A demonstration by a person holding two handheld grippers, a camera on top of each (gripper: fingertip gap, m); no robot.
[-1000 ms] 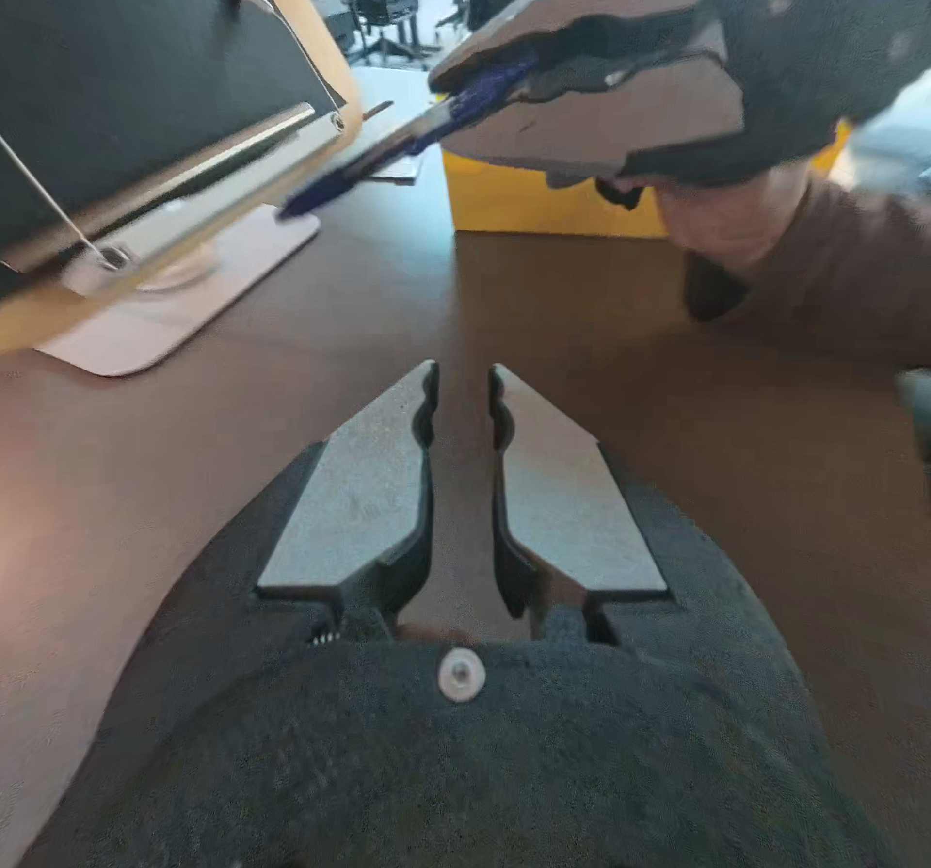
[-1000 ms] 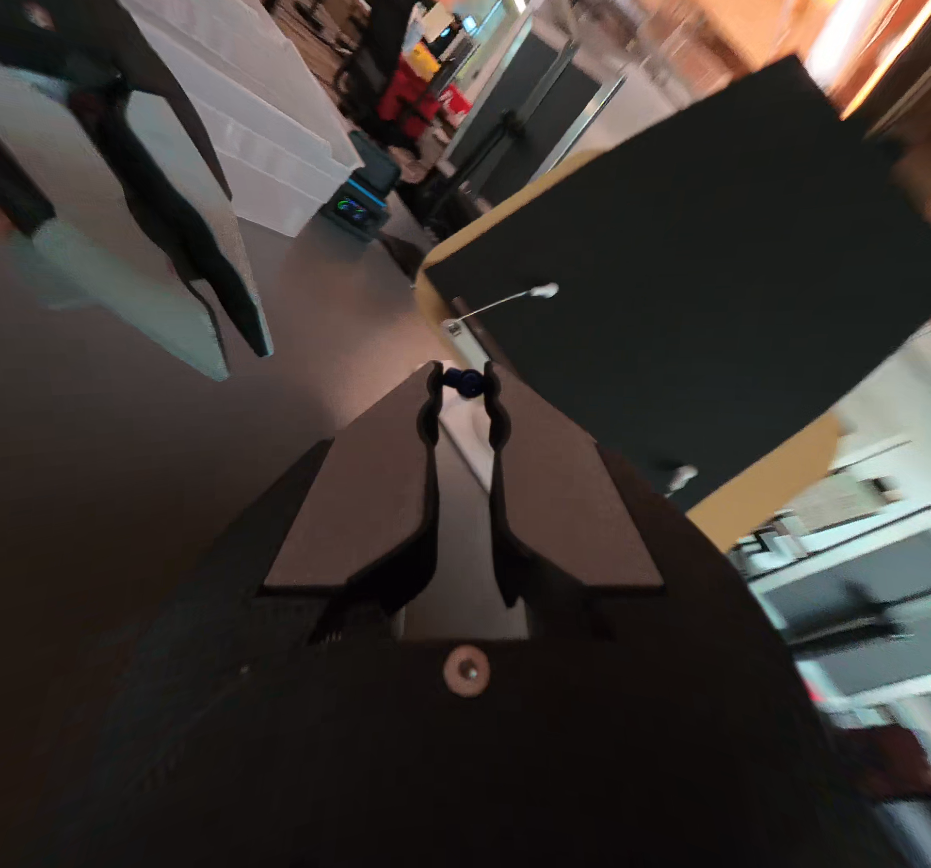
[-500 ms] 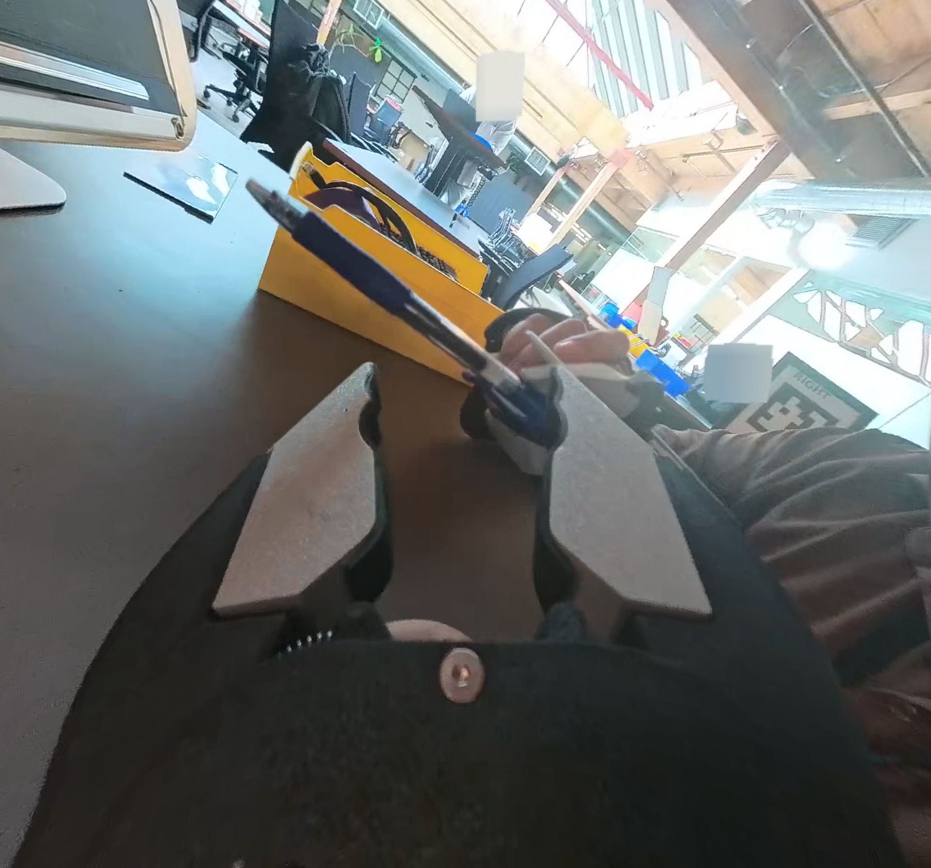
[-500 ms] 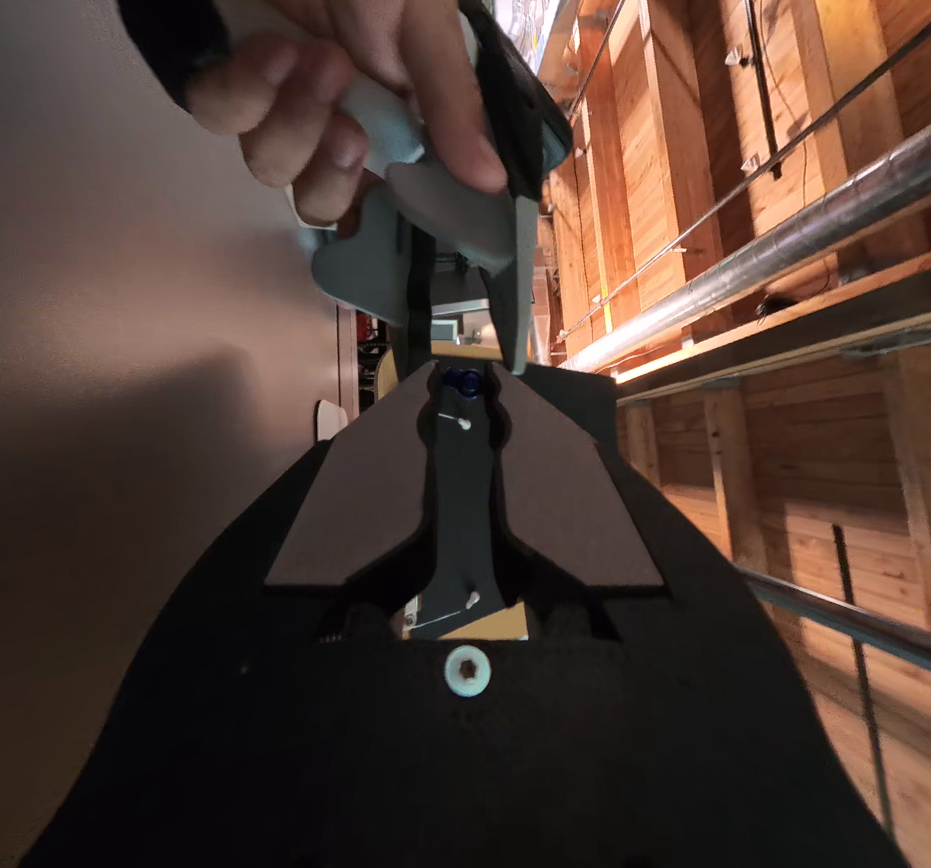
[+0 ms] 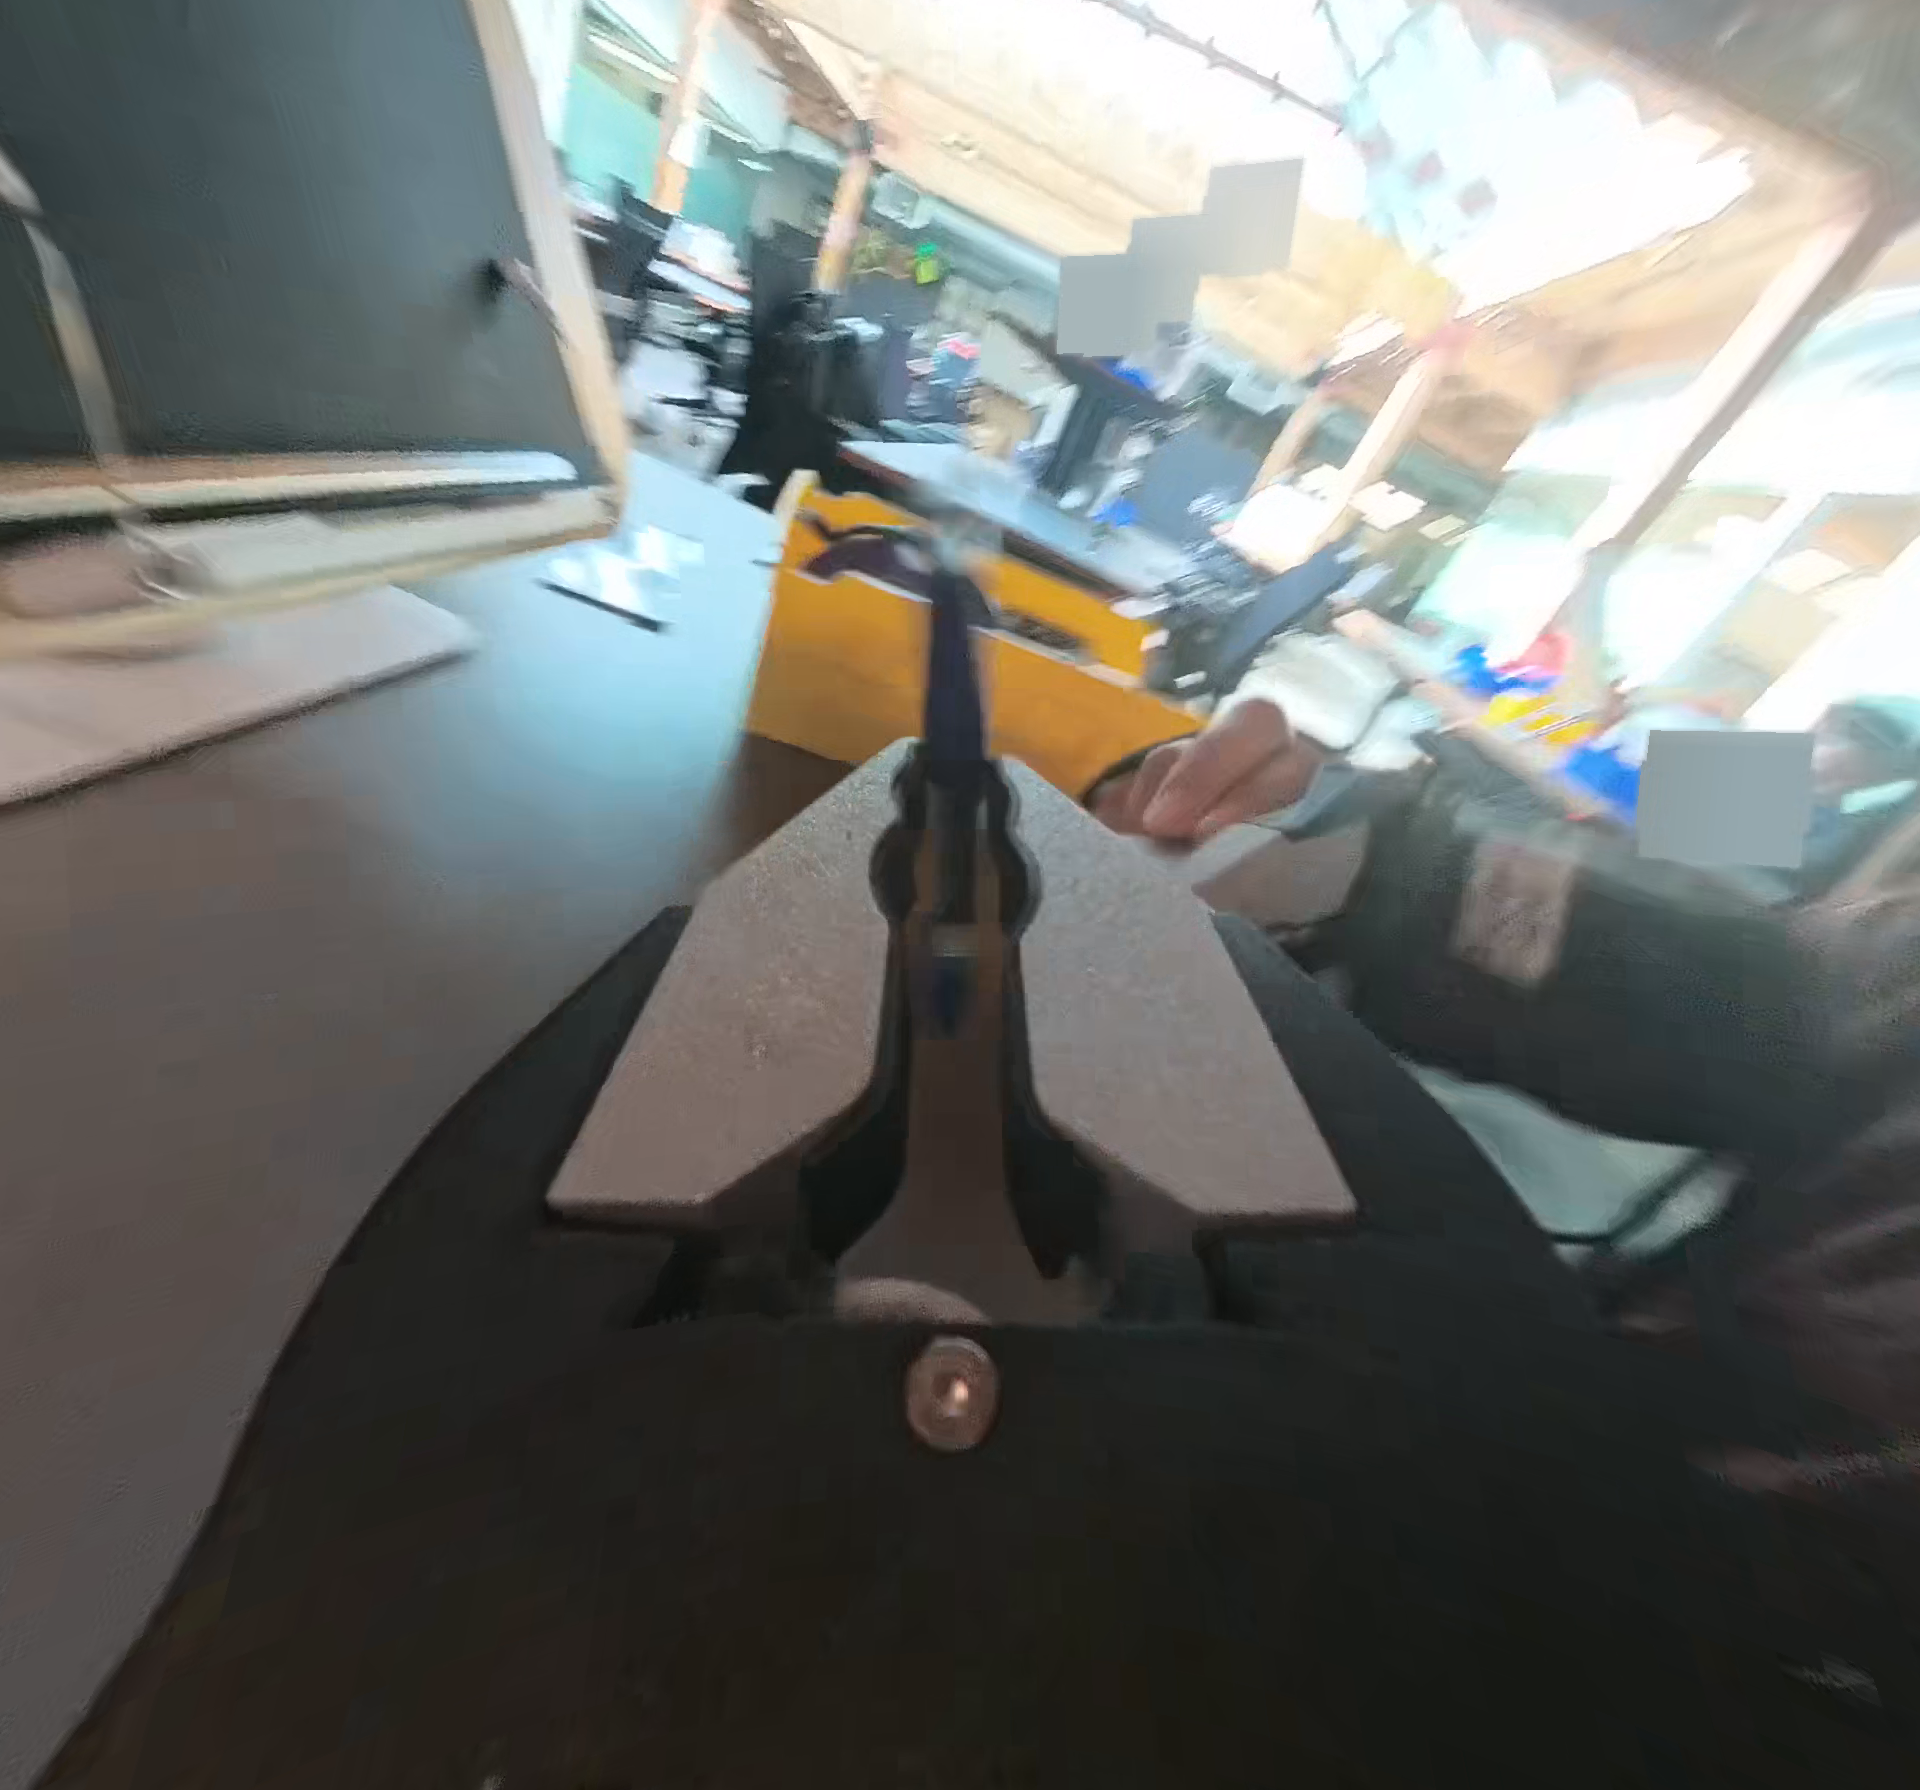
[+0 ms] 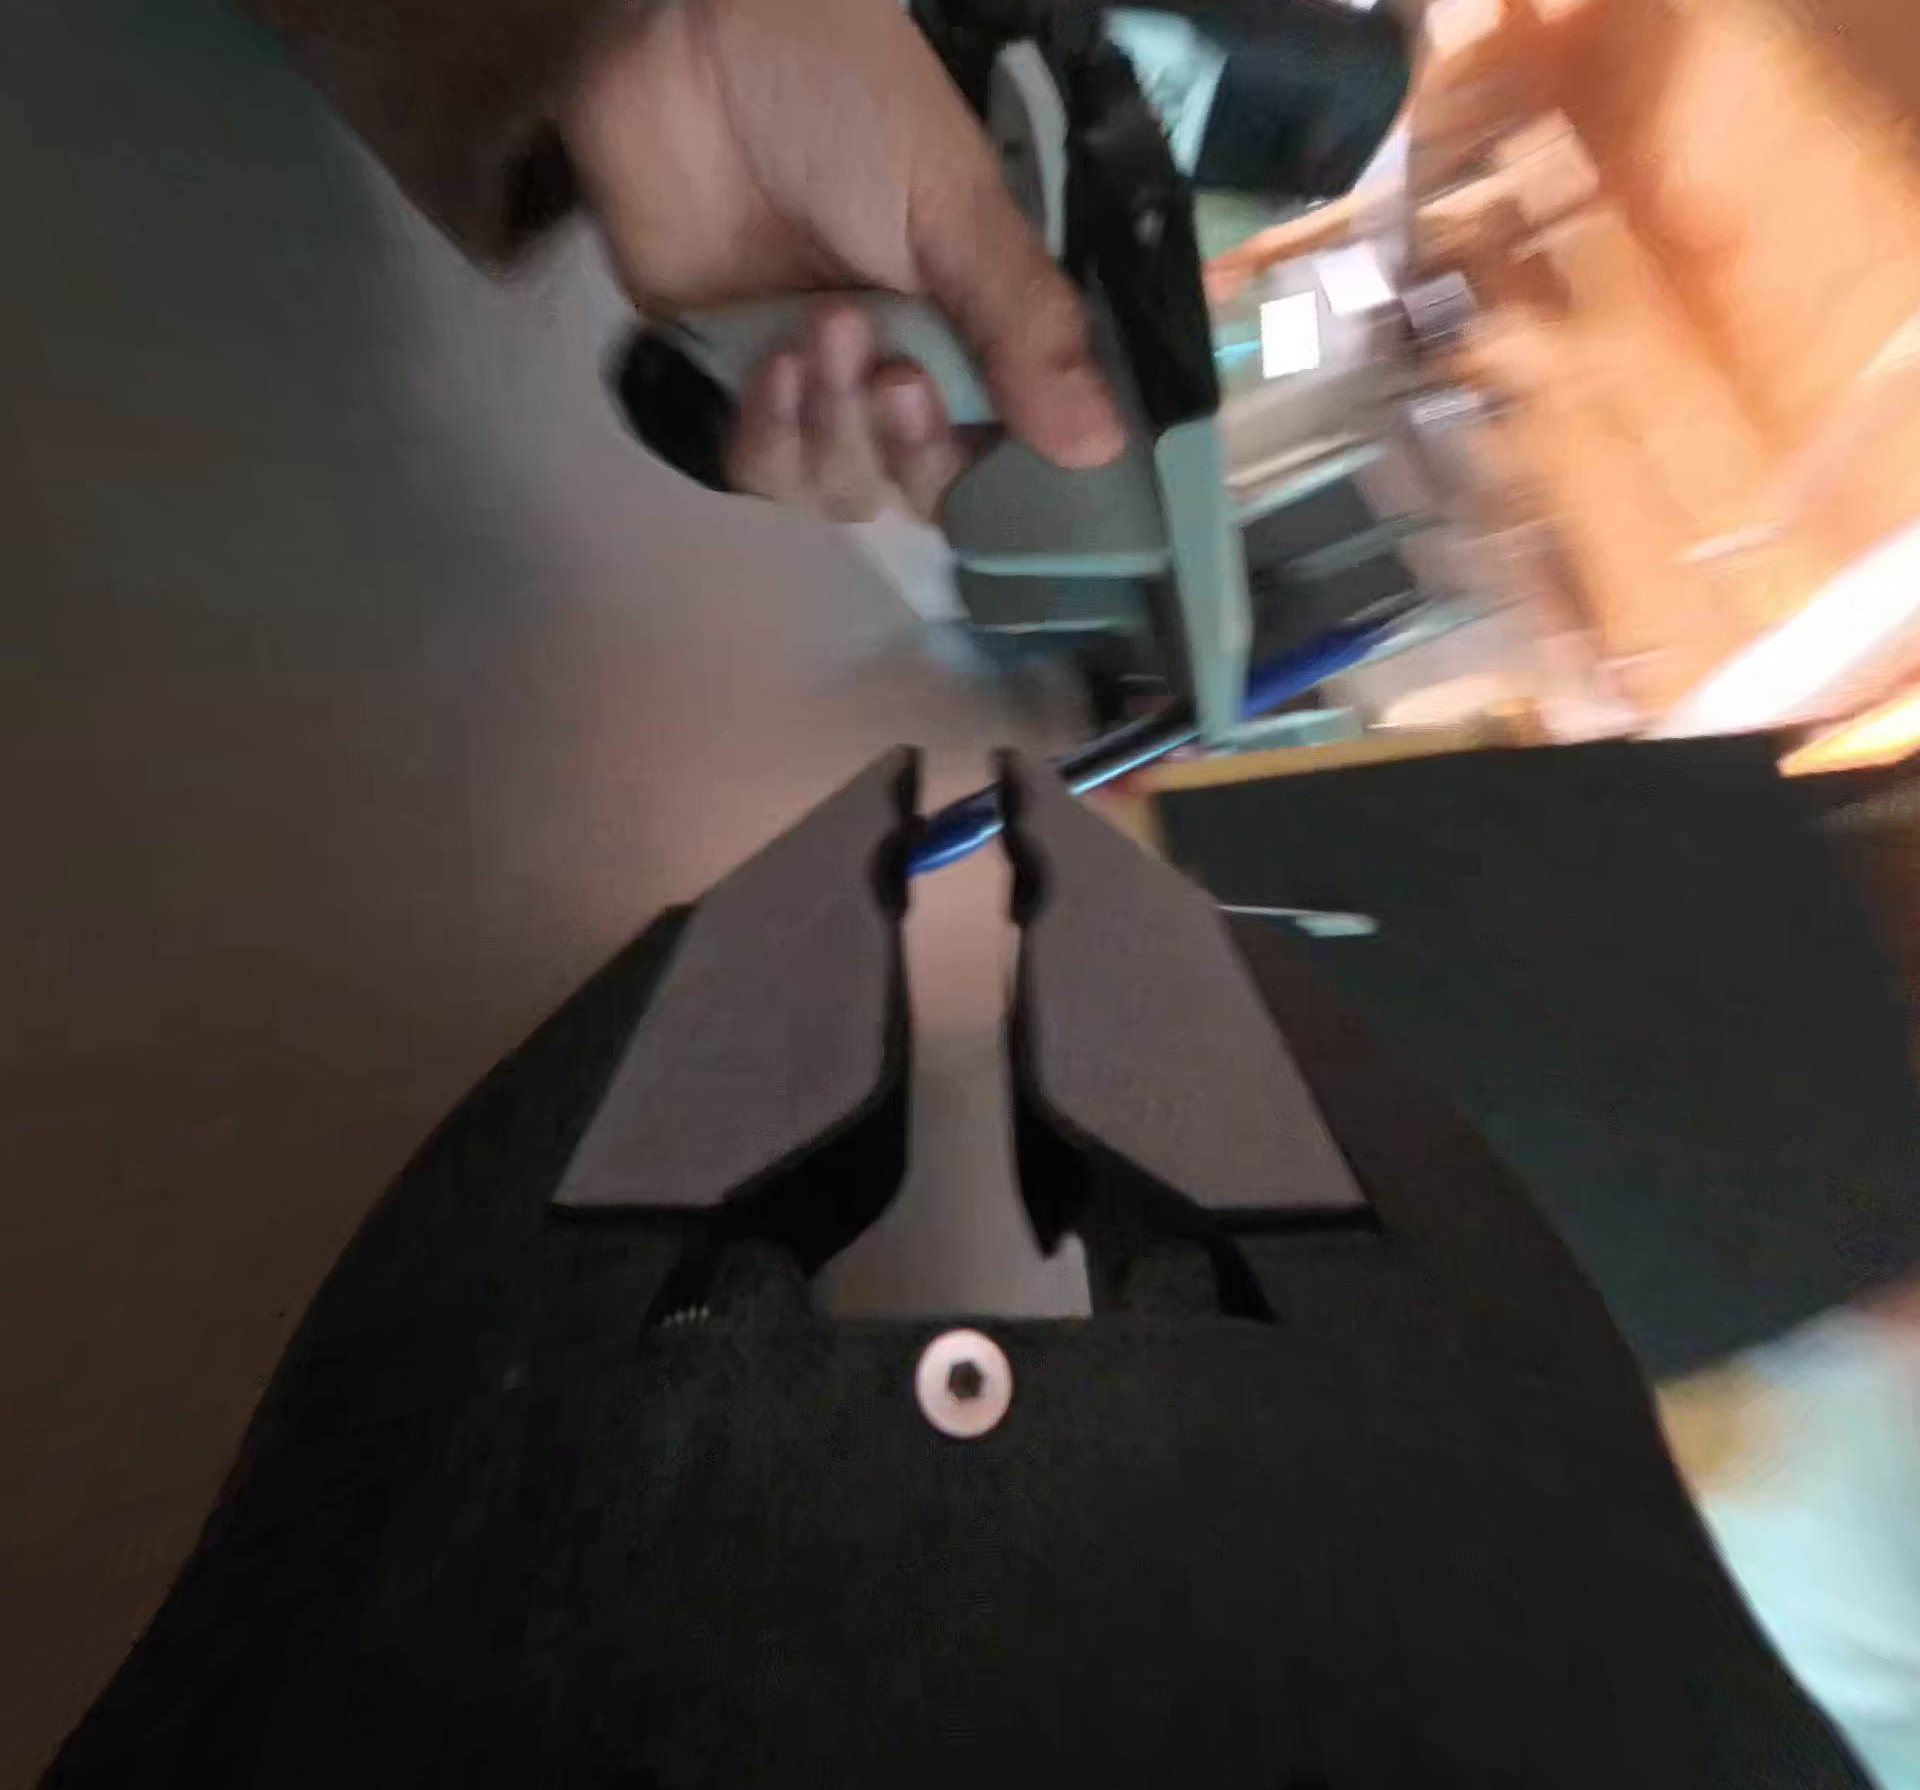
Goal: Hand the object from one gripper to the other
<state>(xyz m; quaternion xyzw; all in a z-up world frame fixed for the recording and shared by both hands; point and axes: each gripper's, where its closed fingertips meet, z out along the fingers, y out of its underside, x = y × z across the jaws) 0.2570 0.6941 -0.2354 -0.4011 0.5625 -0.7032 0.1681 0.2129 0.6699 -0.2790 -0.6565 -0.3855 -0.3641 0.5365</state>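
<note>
**Pen pinched in my left gripper**

My left gripper (image 5: 951,784) pinches the blue pen (image 5: 953,691), its barrel running forward between the tips. Just past it, a hand (image 5: 1205,779) beside the yellow box (image 5: 883,680) on the dark table (image 5: 312,909). My right gripper (image 6: 958,779) stands narrowly parted; whether it grips the pen crossing there, I cannot tell.

Motion blur smeared both views. The pen (image 5: 953,691) tip dissolved against the yellow box (image 5: 862,670). In the right wrist view, the pen (image 6: 961,834) passed behind the left gripper (image 6: 1195,587); contact with the right gripper (image 6: 958,779) fingers could not be told.
</note>
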